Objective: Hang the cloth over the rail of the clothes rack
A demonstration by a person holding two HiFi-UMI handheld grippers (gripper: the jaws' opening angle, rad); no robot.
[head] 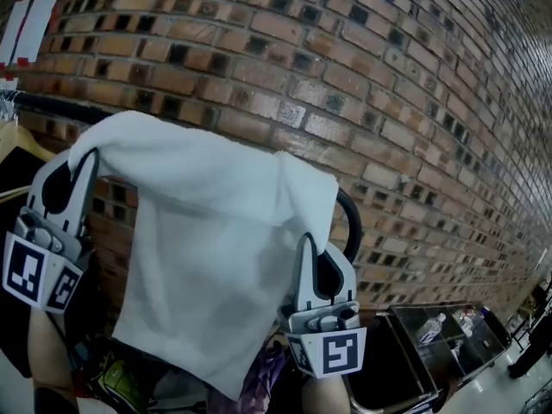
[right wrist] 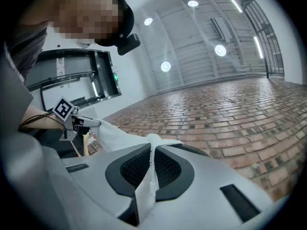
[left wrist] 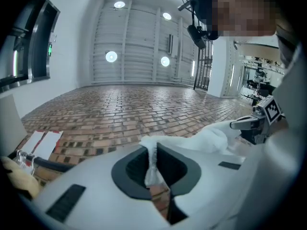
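Note:
A white cloth (head: 216, 248) hangs spread in front of the brick wall, held by its top edge. My left gripper (head: 88, 158) is shut on its upper left corner, and my right gripper (head: 308, 241) is shut on its right edge, lower down. The black rail (head: 52, 105) of the clothes rack runs behind the cloth's top and comes out curving down at the right (head: 353, 222); I cannot tell whether the cloth rests on it. In the left gripper view the cloth (left wrist: 152, 164) is pinched between the jaws. The right gripper view shows the cloth (right wrist: 149, 176) pinched the same way.
A wooden hanger (head: 19, 141) hangs on the rail at the far left. White papers (head: 30, 20) are taped to the wall above. A black cart (head: 405, 365) holding bottles (head: 431, 327) stands at the lower right. Other clothes (head: 121, 379) lie below the cloth.

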